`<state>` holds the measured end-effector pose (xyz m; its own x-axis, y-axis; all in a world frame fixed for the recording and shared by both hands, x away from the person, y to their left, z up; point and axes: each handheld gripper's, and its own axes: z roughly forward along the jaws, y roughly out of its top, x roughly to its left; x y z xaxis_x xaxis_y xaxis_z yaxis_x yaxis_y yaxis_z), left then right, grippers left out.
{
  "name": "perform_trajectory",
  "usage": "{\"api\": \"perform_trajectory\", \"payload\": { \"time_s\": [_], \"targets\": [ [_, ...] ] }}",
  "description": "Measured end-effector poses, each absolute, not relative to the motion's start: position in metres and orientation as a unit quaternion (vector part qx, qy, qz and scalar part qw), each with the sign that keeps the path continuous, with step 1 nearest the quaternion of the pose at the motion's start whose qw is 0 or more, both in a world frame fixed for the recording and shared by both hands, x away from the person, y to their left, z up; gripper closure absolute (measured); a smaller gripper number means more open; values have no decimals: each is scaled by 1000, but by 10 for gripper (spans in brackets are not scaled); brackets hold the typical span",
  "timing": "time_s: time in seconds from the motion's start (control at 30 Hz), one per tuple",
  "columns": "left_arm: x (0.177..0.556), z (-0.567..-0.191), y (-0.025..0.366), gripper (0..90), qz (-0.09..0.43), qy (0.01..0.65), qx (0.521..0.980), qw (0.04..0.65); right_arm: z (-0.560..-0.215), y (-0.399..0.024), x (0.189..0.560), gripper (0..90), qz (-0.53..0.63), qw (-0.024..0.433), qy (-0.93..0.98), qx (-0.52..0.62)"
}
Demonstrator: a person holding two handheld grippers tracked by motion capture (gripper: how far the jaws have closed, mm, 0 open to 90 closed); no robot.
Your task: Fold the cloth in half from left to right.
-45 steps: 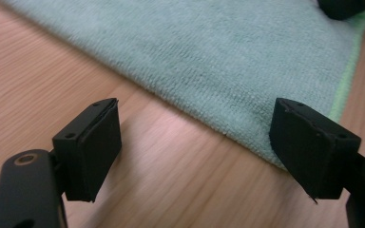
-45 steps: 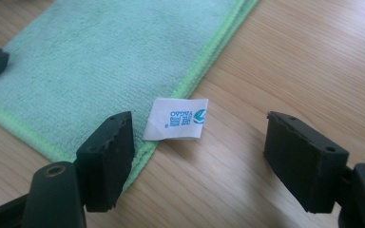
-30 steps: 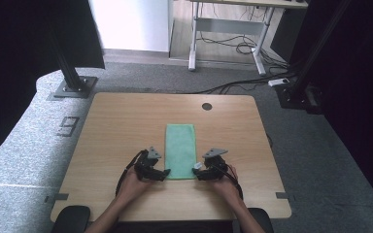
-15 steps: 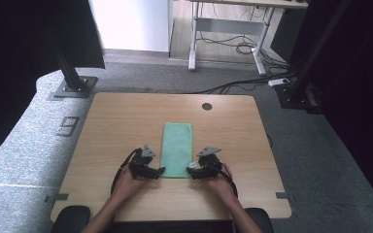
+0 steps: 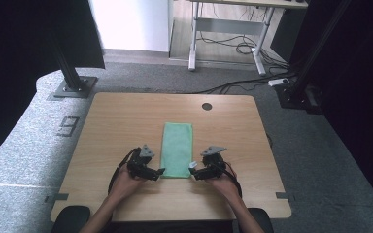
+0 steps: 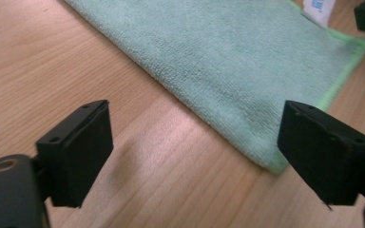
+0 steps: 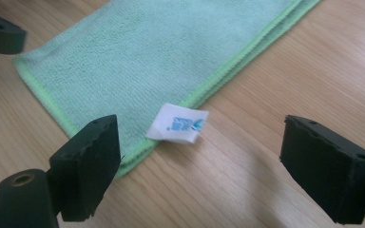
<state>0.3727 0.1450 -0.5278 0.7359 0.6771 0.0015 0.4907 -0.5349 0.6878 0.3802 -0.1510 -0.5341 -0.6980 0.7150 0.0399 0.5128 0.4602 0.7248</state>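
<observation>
A green cloth (image 5: 177,149), folded into a long strip, lies flat on the wooden table (image 5: 126,121), its short end toward me. My left gripper (image 5: 158,172) rests at the cloth's near left corner. In the left gripper view the left gripper (image 6: 195,118) stands open with the cloth (image 6: 228,61) corner lying between the jaws, untouched. My right gripper (image 5: 195,171) sits at the near right corner. The right gripper (image 7: 202,128) is open too, over the cloth (image 7: 138,57) edge and its white label (image 7: 178,123). Both pairs of jaws have just been opening.
A round cable hole (image 5: 206,106) sits near the table's far edge. Black stand feet (image 5: 73,87) flank the table on the grey floor, and a desk frame with cables (image 5: 233,46) stands behind. The table's front edge runs close under my hands.
Both grippers stay at the cloth's near corners, and the cloth lies as before. No other difference shows from above.
</observation>
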Motion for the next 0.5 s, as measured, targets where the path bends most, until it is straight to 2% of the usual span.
{"api": "perform_trajectory", "payload": {
  "time_s": [0.27, 0.5],
  "targets": [
    [364, -527, 169, 94, 143, 355, 860, 336, -530, -170, 373, 32, 356, 147, 845, 373],
    [357, -533, 185, 60, 148, 366, 858, 328, -534, -179, 364, 0, 348, 153, 846, 375]
  ]
}}
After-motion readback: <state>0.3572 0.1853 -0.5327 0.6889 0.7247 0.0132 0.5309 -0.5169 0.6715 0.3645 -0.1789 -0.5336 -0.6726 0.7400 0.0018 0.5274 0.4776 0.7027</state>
